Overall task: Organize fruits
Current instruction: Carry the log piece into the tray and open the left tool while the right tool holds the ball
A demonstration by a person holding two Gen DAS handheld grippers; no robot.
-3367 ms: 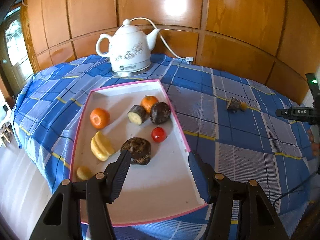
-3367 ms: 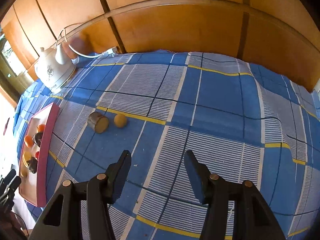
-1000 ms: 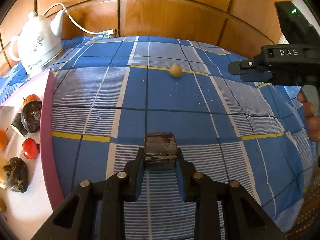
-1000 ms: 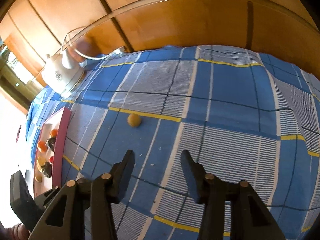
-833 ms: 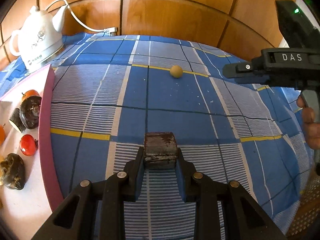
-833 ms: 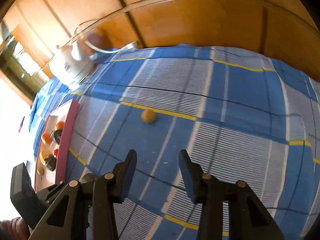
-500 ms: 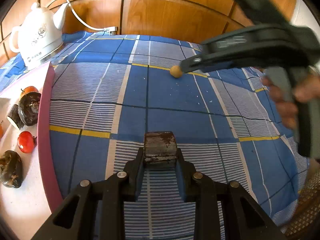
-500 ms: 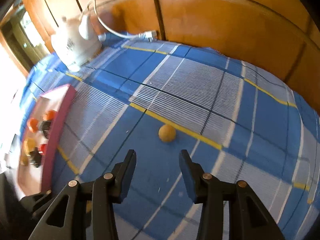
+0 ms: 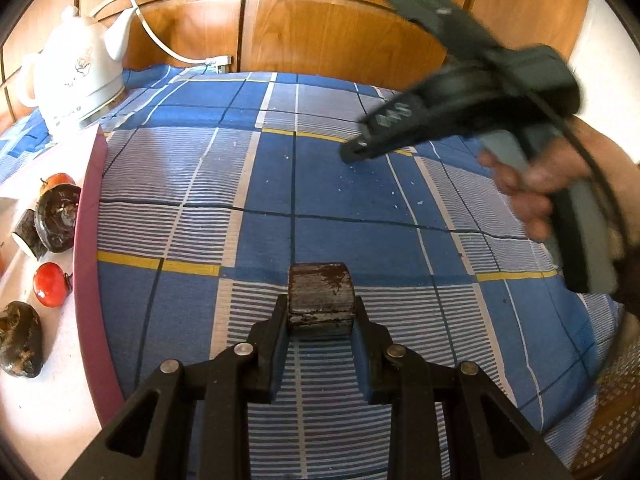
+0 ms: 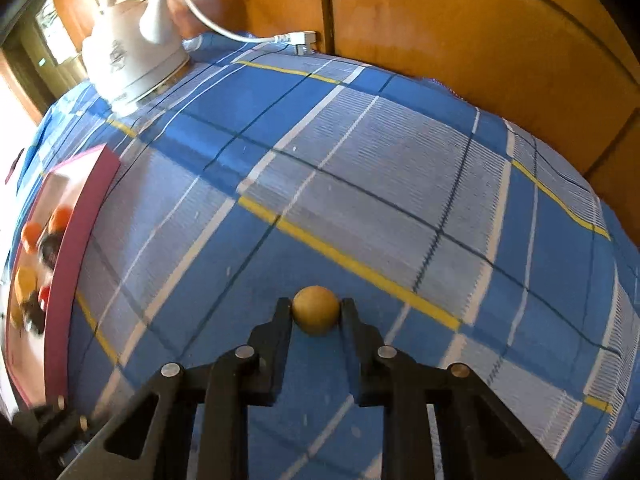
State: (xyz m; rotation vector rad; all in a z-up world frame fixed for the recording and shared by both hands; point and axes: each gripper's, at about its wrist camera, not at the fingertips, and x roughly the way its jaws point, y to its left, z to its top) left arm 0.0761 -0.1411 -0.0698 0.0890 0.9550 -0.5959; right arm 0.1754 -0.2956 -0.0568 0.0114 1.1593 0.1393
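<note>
My left gripper (image 9: 321, 312) is shut on a dark brown cut fruit piece (image 9: 321, 298) and holds it above the blue checked cloth, right of the pink-rimmed white tray (image 9: 86, 240). The tray holds a dark round fruit (image 9: 58, 216), a small red fruit (image 9: 51, 290) and another dark fruit (image 9: 20, 338). My right gripper (image 10: 316, 312) has its fingers closed on a small tan round fruit (image 10: 315, 309) on the cloth. The right gripper also shows in the left wrist view (image 9: 360, 150), where it hides the tan fruit. The tray shows blurred at the left of the right wrist view (image 10: 68, 256).
A white electric kettle (image 9: 70, 84) with its cord and plug (image 10: 302, 44) stands at the back left by the wooden wall. The person's hand (image 9: 532, 184) holds the right gripper's handle. The cloth's edge drops off at the right.
My right gripper swung in toward the tan round fruit and closed on it. My left gripper kept hold of the dark fruit piece, barely shifting near the tray's right rim.
</note>
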